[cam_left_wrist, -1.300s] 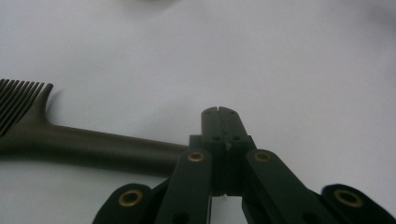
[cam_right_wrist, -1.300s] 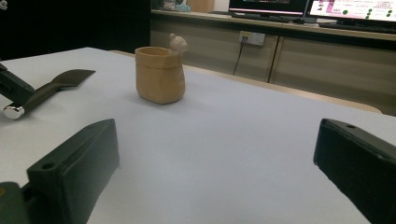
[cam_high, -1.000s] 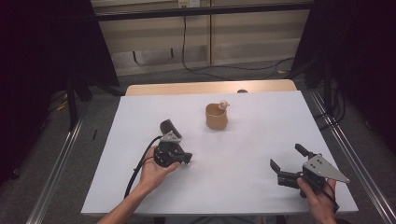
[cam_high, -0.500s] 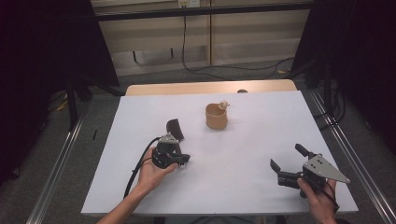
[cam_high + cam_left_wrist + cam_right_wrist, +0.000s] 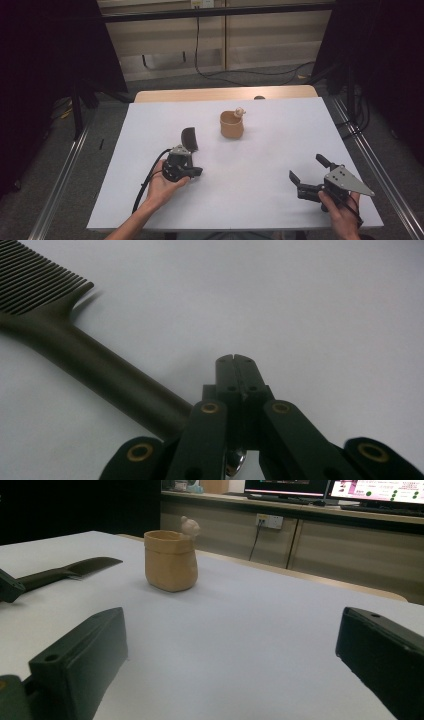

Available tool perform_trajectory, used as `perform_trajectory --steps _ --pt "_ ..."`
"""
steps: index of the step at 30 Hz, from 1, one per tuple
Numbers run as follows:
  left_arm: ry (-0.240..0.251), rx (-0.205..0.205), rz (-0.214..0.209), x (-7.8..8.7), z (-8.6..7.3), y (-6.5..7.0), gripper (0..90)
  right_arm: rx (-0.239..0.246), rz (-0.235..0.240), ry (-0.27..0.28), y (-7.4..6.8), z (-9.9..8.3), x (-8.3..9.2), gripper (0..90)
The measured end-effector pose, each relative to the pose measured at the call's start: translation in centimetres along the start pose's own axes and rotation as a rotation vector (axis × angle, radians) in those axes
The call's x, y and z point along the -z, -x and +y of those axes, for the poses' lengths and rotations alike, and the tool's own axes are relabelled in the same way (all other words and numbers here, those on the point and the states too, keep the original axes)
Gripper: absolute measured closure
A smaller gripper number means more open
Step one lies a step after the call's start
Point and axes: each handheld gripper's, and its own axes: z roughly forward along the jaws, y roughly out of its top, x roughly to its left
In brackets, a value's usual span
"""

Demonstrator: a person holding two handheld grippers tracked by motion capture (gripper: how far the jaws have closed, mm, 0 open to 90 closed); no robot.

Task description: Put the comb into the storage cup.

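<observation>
The comb (image 5: 189, 138) is seen carried further across the white table (image 5: 260, 200) than a second ago: its toothed head, then beside the left gripper (image 5: 186, 159) at the left, is now swung up and toward the tan cup (image 5: 232, 125). From this a transport step is judged to be under way, the comb likely meant for the cup, which is not yet reached; comb and cup are near but apart.

In the left gripper view the jaws are seen pressed together at their tips, while the comb's dark handle (image 5: 105, 375) runs beside them and under the linkage. Whether the handle is actually pinched cannot be told from that view; from the high view it appears carried at the gripper's front. The left hand (image 5: 162, 187) is wrapped around the gripper body from below, forearm angled in from the bottom edge.

The right gripper (image 5: 307, 172) is held low over the table's near right, jaws spread wide, nothing between them, pointed toward the cup (image 5: 171, 560).
</observation>
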Motion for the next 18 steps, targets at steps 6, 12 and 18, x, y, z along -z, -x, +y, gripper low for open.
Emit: perform_trajectory --steps 6,12,18 --pt "-0.01 0.004 0.001 -0.05 -0.02 -0.03 90.0 0.0 0.0 0.001 0.03 -0.01 -0.03 0.0" --pt "-0.022 0.011 0.012 0.09 -0.19 -0.11 90.0 0.003 0.001 0.0 -0.01 0.0 0.02 0.0" --pt "-0.025 0.024 0.005 0.31 -0.63 -0.44 90.0 0.002 0.002 0.002 -0.03 0.0 0.01 0.0"
